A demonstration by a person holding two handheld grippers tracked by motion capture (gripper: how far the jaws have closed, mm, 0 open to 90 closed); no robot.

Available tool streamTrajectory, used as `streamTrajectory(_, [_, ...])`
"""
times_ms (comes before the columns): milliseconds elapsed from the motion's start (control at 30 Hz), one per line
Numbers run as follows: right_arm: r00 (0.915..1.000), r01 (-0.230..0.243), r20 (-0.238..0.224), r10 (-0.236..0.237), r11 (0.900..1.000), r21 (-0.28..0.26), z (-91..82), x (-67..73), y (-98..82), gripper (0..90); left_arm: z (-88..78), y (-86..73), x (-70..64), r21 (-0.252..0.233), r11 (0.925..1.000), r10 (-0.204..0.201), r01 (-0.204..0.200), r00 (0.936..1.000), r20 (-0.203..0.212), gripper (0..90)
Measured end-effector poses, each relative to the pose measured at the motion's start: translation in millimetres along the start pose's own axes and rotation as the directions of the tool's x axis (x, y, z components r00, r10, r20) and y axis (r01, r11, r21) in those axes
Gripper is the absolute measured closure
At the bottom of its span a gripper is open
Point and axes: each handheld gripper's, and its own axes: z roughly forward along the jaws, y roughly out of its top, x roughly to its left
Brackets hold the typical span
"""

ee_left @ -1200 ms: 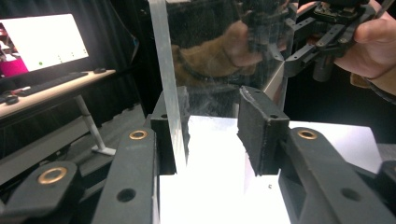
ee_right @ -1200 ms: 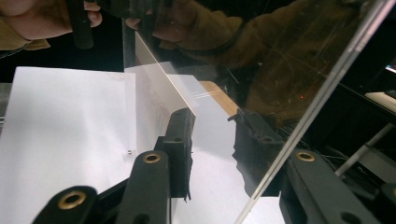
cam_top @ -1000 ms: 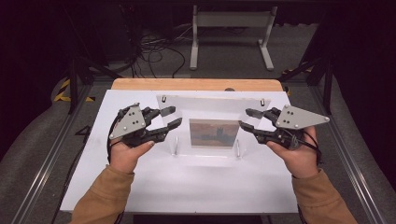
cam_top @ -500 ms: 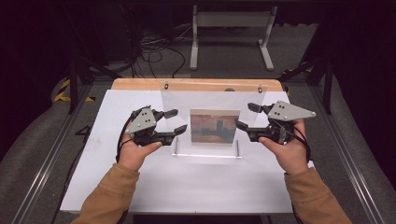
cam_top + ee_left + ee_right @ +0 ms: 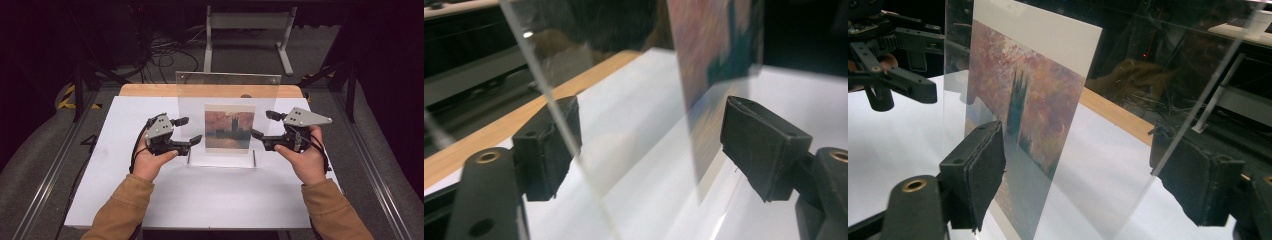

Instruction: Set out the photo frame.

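- A clear frame (image 5: 227, 120) stands upright on the white table (image 5: 200, 195), a landscape print (image 5: 229, 128) held in its middle.
- The left gripper (image 5: 186, 131) sits at the frame's left edge. Its fingers (image 5: 549, 145) have just been opening and now stand wide, with the pane's edge running between them; in the left gripper view the edge passes right by the left finger, and I cannot tell whether it touches, while the other finger is well clear.
- The right gripper (image 5: 262, 125) sits at the frame's right edge, its fingers (image 5: 975, 172) likewise just opened and spread wide. The pane's edge lies between them, close by the right finger, with the print's side near the left one.
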Motion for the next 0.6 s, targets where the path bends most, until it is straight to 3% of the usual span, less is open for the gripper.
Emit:
streamTrajectory(233, [0.9992, 0.014, 0.039, -0.014, 1.000, 0.003, -17.9, 0.6, -2.2, 20.9, -26.8, -1.7, -2.8, 0.032, 0.9995, 0.006, -0.003, 0.9974, -0.073, 21.1])
streamTrajectory(367, [0.9988, 0.025, 0.043, -0.025, 1.000, -0.005, -32.7, 2.6, -3.1, 20.0, -45.9, -4.0, -12.0, 0.030, 0.9995, 0.012, -0.011, 0.9979, -0.063, 20.7])
streamTrajectory(600, [0.9988, 0.027, 0.040, -0.027, 1.000, 0.004, -60.3, 6.0, -11.7, 18.9, -83.4, -11.2, -16.1, 0.034, 0.9990, -0.029, 0.031, 0.9976, -0.064, 20.7])
